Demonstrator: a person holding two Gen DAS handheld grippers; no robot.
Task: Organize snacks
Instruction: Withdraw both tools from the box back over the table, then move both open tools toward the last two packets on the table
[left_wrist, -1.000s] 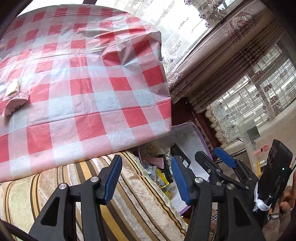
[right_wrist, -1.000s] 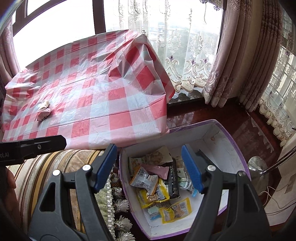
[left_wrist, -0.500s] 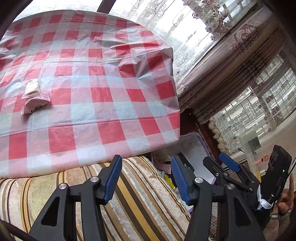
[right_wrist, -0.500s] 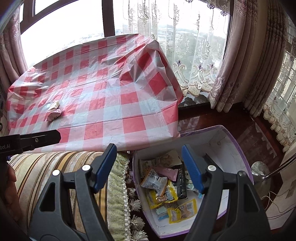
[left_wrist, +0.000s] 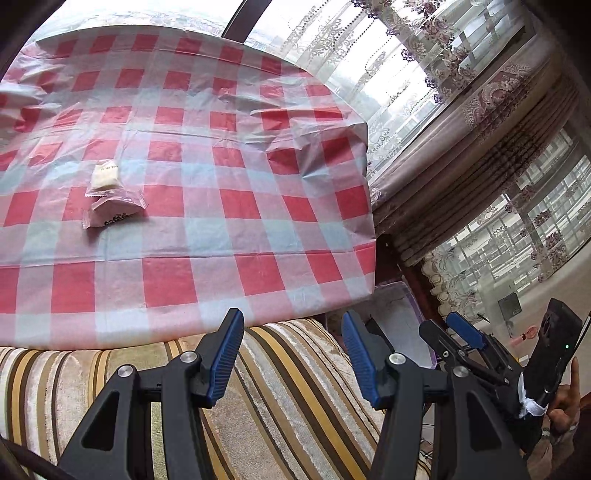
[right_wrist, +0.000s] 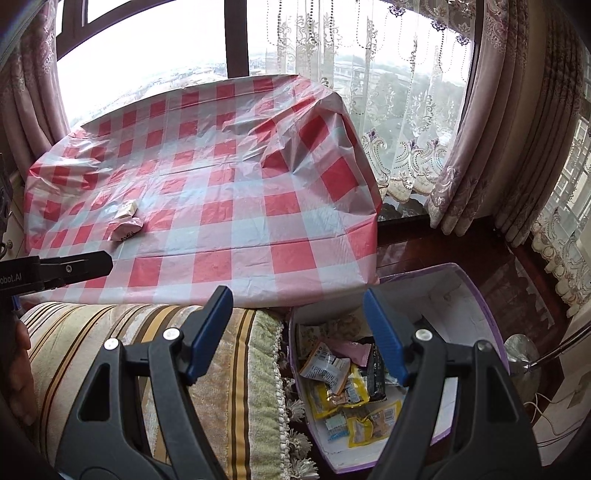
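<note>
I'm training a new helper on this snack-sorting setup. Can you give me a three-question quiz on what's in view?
1. True or false: the left claw is holding a snack.
2. How many snack packets lie on the checked tablecloth?
3. Where are most snacks? A) purple box B) striped cushion C) windowsill

Key: 1. False; both it and the right claw are open and hold nothing. 2. Two: a pink packet and a pale packet, touching. 3. A.

Home: lace curtains (right_wrist: 406, 122), striped sofa (left_wrist: 295, 387)
</note>
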